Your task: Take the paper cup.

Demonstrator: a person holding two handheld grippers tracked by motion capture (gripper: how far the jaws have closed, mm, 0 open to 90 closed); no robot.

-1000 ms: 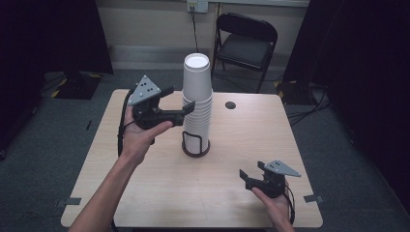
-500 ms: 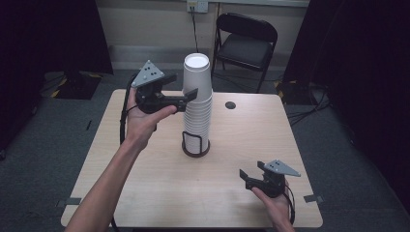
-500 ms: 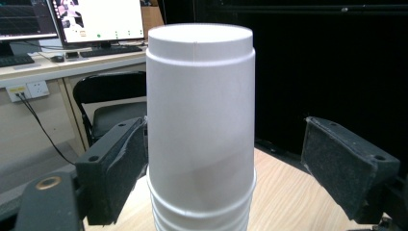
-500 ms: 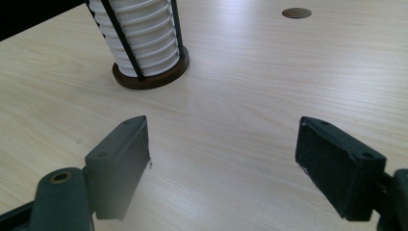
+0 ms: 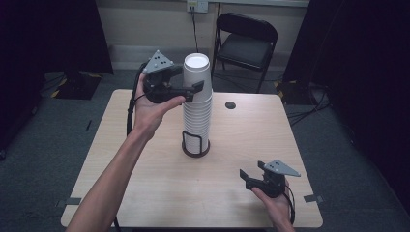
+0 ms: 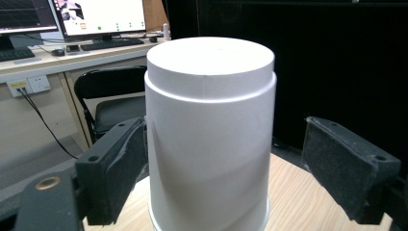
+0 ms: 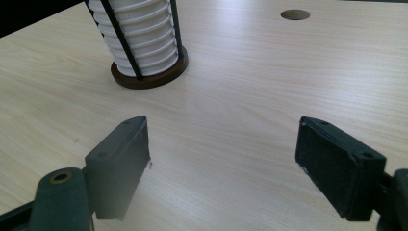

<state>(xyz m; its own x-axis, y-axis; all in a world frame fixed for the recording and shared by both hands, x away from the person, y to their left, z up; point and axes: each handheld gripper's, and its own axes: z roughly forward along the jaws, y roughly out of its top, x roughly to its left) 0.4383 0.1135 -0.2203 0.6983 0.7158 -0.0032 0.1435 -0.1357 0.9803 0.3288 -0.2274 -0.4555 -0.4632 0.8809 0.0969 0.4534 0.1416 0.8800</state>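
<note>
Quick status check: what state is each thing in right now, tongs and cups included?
Left tongs: open, jaws either side of the top cup, one pad touching or nearly so.
Right tongs: open, low over the table, holding nothing.
Cup stack: upright, upside down, nested in its holder.
Holder: standing on the table.

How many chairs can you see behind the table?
1. A black folding chair stands behind the table, near the wall; it shows too in the left gripper view. Others may hide in the dark.
</note>
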